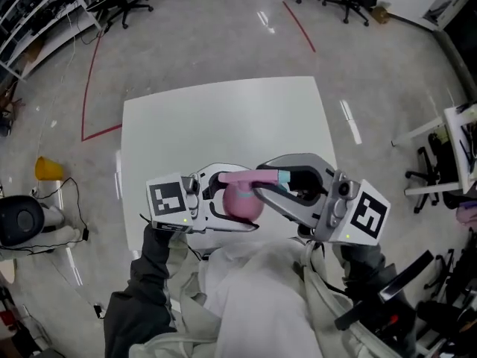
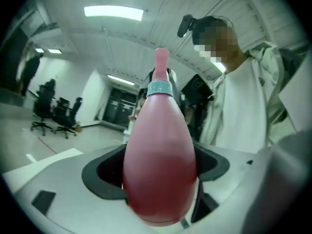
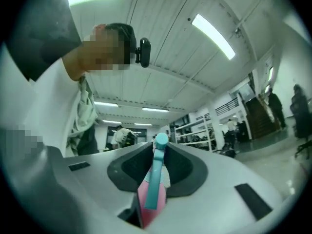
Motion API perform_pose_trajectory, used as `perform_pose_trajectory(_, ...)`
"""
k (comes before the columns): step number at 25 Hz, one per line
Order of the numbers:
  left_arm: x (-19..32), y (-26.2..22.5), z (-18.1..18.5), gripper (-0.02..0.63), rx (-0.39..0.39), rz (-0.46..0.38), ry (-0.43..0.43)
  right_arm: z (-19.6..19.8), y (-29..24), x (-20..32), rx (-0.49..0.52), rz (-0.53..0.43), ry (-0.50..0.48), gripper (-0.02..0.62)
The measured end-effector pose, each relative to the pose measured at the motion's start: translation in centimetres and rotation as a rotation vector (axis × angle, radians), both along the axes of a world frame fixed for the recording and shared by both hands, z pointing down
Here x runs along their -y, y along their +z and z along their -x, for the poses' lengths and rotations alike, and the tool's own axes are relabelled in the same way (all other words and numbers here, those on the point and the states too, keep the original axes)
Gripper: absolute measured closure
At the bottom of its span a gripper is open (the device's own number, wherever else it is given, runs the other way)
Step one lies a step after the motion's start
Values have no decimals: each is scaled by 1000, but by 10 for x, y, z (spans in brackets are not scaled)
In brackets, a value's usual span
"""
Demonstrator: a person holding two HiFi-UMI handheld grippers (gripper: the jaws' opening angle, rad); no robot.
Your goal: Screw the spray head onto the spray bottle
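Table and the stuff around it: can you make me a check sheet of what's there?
Surface: white table.
Job's things: pink bottle; spray head with a teal trigger sits at its neck. Cannot tell if it is screwed tight.
Clutter: nothing seen on the table.
Grippers: left gripper shut on the bottle; right gripper shut on the spray head.
Cables: black cable on the floor, left of the table.
Surroundings: red tape lines, office chairs, shelves, yellow thing on the floor.

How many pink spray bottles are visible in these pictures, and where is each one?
1. The pink spray bottle is over the near edge of the white table, its body clamped in the left gripper; the right gripper grips its spray head. No other bottle shows.
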State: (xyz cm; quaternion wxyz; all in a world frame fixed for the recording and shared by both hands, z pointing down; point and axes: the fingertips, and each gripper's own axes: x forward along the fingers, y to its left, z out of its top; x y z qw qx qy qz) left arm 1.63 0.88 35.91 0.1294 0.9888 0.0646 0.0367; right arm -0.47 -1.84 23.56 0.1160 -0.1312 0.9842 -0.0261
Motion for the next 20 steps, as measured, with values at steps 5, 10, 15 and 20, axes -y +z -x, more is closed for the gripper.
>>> perform_pose_trajectory(5,64,42,8,186,287,-154,-504,-4,31,35,-133,142,453,529)
perform_pose_trajectory(10,47,39,-12,186,177,-63,-464,1,36,13,-141,38,437,528)
perform_pose_trajectory(15,30,21,-1,186,106,-68,-317,-23,15,-12,-30,-22,103,528)
perform_pose_trajectory(20,11,-20,11,186,-109,-14,-79,-43,-8,-26,153,57,-213,480)
